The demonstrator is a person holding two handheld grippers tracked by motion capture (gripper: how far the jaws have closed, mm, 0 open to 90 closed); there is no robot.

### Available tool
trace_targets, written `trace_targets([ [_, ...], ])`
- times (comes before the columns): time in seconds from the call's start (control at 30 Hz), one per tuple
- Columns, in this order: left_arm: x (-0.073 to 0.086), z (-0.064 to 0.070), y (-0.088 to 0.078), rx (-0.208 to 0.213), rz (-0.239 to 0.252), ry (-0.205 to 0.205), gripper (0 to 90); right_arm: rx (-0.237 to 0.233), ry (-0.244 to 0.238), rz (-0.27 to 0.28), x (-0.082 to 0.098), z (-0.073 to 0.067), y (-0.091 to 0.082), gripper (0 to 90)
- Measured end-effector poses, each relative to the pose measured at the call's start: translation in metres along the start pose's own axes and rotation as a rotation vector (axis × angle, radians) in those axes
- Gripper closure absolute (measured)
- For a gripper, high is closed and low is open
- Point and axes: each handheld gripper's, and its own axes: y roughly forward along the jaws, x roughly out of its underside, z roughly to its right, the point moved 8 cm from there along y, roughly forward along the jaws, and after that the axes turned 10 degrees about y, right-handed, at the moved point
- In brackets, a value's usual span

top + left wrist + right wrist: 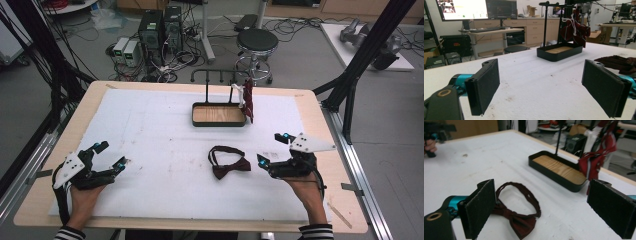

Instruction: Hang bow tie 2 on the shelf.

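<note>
Both sets of fingers spread wide, nothing held. Right gripper (pixel 274 148) sits at about 4 o'clock on the table, jaws facing the bow tie (pixel 229 165), which lies flat on the white mat (pixel 150 130) just beside it toward the centre, near 5 o'clock from the tray. Left gripper (pixel 105 155) rests at 8 o'clock, well apart from the tie, jaws parted and empty.

In the right gripper view the bow tie (pixel 520 220) sits low between the pads (pixel 480 207), knot and wings nearest the left pad, neck strap looping away toward 12 o'clock. Black tray (pixel 219 115) with a wooden floor stands at 12 o'clock; its stand (pixel 207 80) rises at the back, and a dark red striped tie (pixel 248 100) hangs from it at the tray's right end.

Handling guess: bow tie is light, soft fabric, limp strap, no breakage risk, not slippery on felt-like pads. Best hold looks like the centre knot, the thickest and firmest part; pinching a wing or the strap would likely let it droop and fold. Thin against the mat, so the jaws probably need to come down low.
</note>
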Motion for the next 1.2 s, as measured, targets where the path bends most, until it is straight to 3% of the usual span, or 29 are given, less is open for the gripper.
trace_targets([
  [0.2,0.0,0.0,0.0,0.002,0.0,-0.004,15.1,-0.054,-0.059,-0.108,0.008,-0.007,0.015,7.7],
  [0.33,0.0,0.0,0.0,0.005,-0.003,-0.007,15.2,-0.065,-0.106,-0.198,0.016,-0.01,0.025,7.7],
  [0.63,0.0,0.0,0.0,0.005,-0.003,-0.006,15.1,-0.096,-0.181,-0.322,0.023,-0.016,0.045,7.8],
  [1.0,0.0,0.0,0.0,0.004,-0.003,-0.007,15.2,-0.068,-0.299,-0.536,0.043,-0.012,0.062,8.0],
  [1.2,0.0,0.0,0.0,0.004,-0.003,-0.006,15.2,-0.076,-0.362,-0.618,0.054,-0.011,0.068,15.7],
])
